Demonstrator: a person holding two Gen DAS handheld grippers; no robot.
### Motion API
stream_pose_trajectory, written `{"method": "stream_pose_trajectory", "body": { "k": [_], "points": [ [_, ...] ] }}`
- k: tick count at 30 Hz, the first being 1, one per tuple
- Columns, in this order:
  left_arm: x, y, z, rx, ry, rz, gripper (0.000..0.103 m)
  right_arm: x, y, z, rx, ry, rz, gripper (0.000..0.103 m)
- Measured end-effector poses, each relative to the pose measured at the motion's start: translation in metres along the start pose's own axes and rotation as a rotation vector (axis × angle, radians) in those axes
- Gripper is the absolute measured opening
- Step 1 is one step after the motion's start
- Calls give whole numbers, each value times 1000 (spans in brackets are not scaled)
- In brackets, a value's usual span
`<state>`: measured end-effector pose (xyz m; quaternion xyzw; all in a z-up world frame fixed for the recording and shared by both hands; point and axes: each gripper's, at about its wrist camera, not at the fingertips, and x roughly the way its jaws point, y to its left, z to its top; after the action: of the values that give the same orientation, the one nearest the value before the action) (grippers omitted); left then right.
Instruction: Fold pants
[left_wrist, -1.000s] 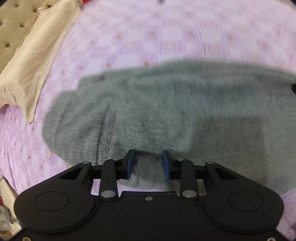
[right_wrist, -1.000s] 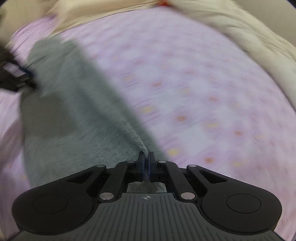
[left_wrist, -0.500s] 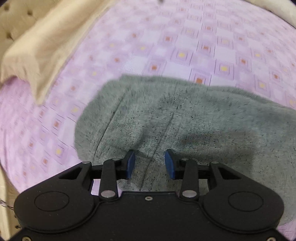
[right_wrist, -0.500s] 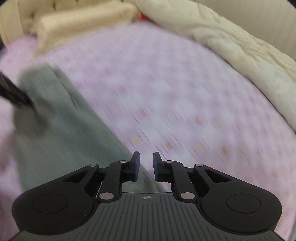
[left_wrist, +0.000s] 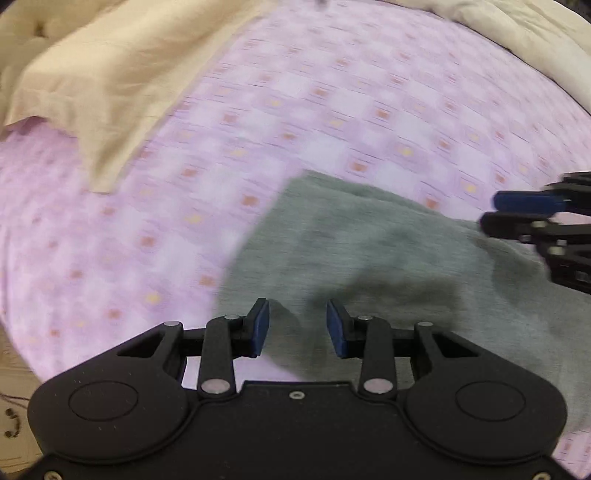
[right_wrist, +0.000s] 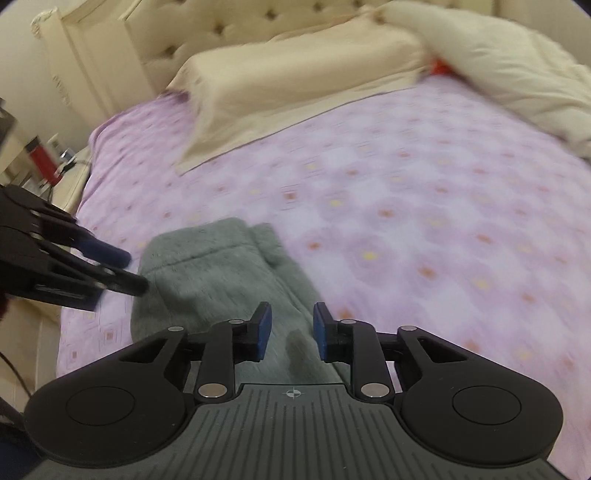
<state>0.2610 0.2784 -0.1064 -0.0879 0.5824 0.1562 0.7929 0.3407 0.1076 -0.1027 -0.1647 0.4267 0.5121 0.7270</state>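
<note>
Right wrist view: my right claw (right_wrist: 288, 329), jaws just widened and holding nothing, hangs over the folded grey fleece pants (right_wrist: 218, 280) at lower centre; my left claw (left_wrist: 297, 327) gapes empty too.

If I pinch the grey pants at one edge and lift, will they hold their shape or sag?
Probably sag: the grey pants lie soft and rumpled on the purple bedsheet, with rounded folds rather than crisp edges. The fuzzy, thick-looking knit should give the pads grip, so slipping seems unlikely. A one-edge lift would likely undo the fold; both the left gripper and right gripper are open.

grey pants (left_wrist: 388, 258), folded, on bed
</note>
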Motion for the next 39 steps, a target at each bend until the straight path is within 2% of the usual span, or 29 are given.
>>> {"method": "stream_pose_trajectory", "body": {
  "k": [6, 7, 8, 10, 16, 20, 24, 27, 30, 33, 38, 39],
  "points": [
    [9, 47, -8, -83, 38, 68, 45, 47, 11, 18, -70, 95, 61, 27],
    [11, 52, -8, -96, 44, 76, 45, 48, 14, 18, -79, 103, 68, 11],
    [13, 57, -9, -109, 49, 85, 45, 48, 20, 19, -102, 102, 76, 2],
    [15, 62, -10, -125, 53, 95, 45, 34, 40, 16, -183, 73, 66, 3],
    [20, 74, -10, -178, 56, 98, 45, -9, 100, -12, -435, 37, 146, 2],
    [20, 83, -10, -219, 57, 94, 45, -26, 111, -3, -502, -21, 98, 2],
    [22, 87, -9, -230, 54, 88, 45, -15, 95, 17, -500, -50, -67, 2],
    [23, 85, -8, -213, 48, 84, 45, 12, 74, 25, -431, -16, -128, 2],
    [24, 79, -6, -190, 42, 66, 45, 32, 53, 33, -296, 72, -52, 6],
    [24, 74, -7, -173, 39, 62, 45, 29, 40, 39, -172, 43, 37, 34],
    [28, 66, -11, -145, 56, 54, 45, 62, 31, 43, -169, 113, 36, 33],
    [28, 63, -11, -134, 57, 54, 45, 71, 32, 40, -191, 131, 8, 24]
  ]
}}
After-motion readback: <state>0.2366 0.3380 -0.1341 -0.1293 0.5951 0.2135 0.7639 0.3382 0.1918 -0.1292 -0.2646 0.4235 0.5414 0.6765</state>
